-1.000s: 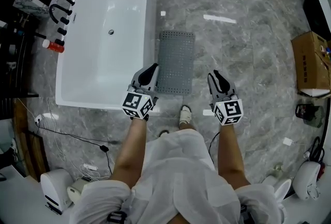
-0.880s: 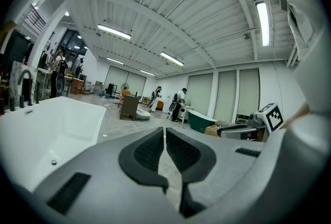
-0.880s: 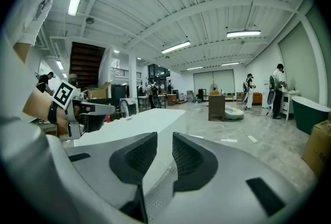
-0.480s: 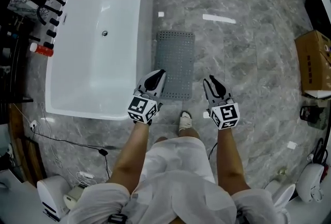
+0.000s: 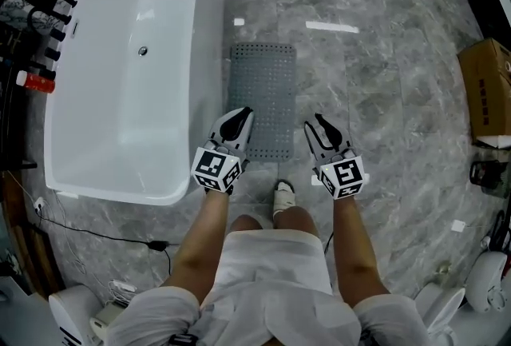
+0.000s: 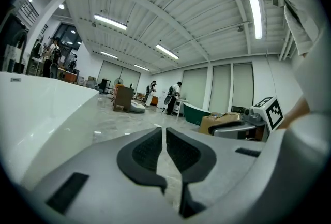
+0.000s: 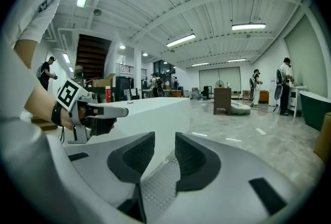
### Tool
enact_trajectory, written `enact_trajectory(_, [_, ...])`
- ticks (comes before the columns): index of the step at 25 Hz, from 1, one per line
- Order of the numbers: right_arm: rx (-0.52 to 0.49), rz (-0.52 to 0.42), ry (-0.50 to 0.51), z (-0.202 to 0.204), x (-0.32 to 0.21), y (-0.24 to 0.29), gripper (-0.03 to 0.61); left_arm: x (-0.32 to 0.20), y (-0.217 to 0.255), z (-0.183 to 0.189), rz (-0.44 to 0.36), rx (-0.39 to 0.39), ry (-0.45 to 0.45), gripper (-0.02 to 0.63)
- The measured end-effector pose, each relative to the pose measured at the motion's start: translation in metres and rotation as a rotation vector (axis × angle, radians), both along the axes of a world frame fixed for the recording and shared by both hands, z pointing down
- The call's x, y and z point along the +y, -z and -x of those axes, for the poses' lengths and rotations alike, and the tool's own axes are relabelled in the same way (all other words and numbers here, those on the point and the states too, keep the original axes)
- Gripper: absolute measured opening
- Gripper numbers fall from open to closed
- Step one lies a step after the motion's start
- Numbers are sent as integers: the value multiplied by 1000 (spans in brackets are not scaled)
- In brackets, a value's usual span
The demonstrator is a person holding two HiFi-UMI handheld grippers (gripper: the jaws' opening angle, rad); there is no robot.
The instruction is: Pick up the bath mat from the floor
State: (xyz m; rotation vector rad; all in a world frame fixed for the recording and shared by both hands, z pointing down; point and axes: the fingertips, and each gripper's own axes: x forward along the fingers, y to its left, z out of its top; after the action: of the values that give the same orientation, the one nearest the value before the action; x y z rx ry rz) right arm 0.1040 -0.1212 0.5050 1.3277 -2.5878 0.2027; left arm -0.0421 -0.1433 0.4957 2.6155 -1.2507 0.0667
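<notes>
The grey perforated bath mat (image 5: 265, 93) lies flat on the marble floor beside the white bathtub (image 5: 120, 73). My left gripper (image 5: 243, 114) hovers over the mat's near left corner, shut with nothing between its jaws (image 6: 164, 132). My right gripper (image 5: 314, 123) is just off the mat's near right edge. Its jaws are opening and hold nothing (image 7: 164, 137). Through their gap in the right gripper view I see the mat (image 7: 158, 187) below. Each gripper view catches the other: the right gripper (image 6: 253, 120) and the left gripper (image 7: 90, 112).
The tub wall (image 7: 155, 114) runs along the mat's left side. The person's foot (image 5: 283, 196) stands just behind the mat. A cardboard box (image 5: 489, 85) sits far right, a black cable (image 5: 104, 236) trails near left, and a red bottle (image 5: 33, 81) stands beyond the tub.
Both grippers have moved forward towards the near end of the mat, as has the person. The right gripper's jaws have spread a little. The left stays shut.
</notes>
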Motion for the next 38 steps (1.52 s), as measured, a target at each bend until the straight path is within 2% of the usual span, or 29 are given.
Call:
enact_trajectory(10, [9,-21,60,23,-23,-139,160,-24,-139,-5,-20,-17,-9,20])
enact_trajectory(16, [18,27,66,23,-17,-223,167,-22,-218,0,22,-55,-12,20])
enact_trajectory(25, [70,122,108,21,-5,-321,180,-18,-288,5,55,-118,-39,21])
enact_trajectory(30, [130,198,176,24,6,-364,193,-8,-328,5,120,-158,-79,36])
enact_trajectory(33, [196,263,245,28,17,-399,199,1,-358,7,189,-171,-105,73])
enact_trajectory(38, [285,360,355,40,31,-447,207,8,-401,13,282,-170,-103,94])
